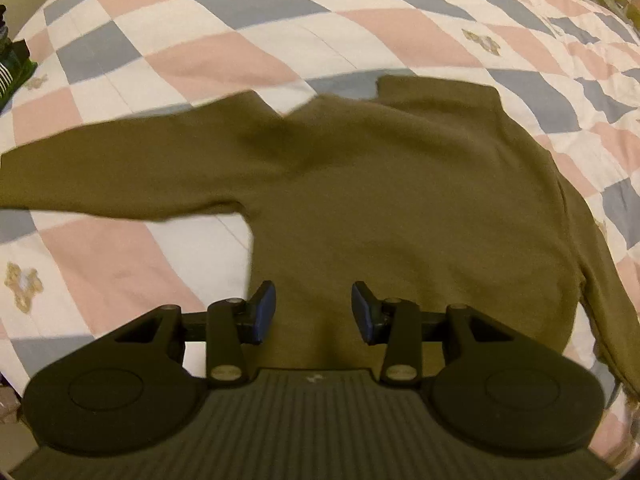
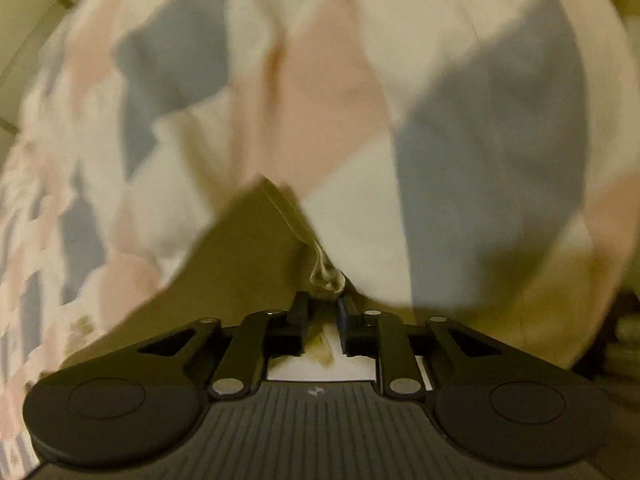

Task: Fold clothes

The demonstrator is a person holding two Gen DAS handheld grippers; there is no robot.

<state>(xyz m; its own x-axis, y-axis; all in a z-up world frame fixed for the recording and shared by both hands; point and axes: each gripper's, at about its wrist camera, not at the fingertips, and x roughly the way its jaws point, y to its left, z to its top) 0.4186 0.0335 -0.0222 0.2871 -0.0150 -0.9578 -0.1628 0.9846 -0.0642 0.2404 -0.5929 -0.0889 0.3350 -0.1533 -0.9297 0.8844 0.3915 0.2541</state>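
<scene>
An olive green sweater [image 1: 380, 184] lies spread on a quilt [image 1: 224, 52] checked in pink, grey-blue and white, with small bear prints scattered over it. In the left wrist view the sweater's body fills the middle, its collar points away from the camera, one sleeve stretches out flat to the left and the other runs down along the right side of the body. The left gripper [image 1: 313, 312] hangs over the near hem of the sweater with its jaws spread wide; the blue pads [image 1: 264, 310] face each other across bare green cloth and hold nothing. Whether the pads touch the cloth below cannot be told.

In the right wrist view, which is blurred, the right gripper [image 2: 323, 304] has its jaws pressed close together on a bunched edge of the sweater [image 2: 240, 248]. The cloth puckers into a small knot just ahead of the fingertips and fans out to the left from there, raised off the quilt [image 2: 480, 128]. Which part of the sweater is pinched cannot be told from this view.

At the far left edge of the left wrist view a dark green and black object [image 1: 14, 68] sits beside the quilt, too cut off to name
</scene>
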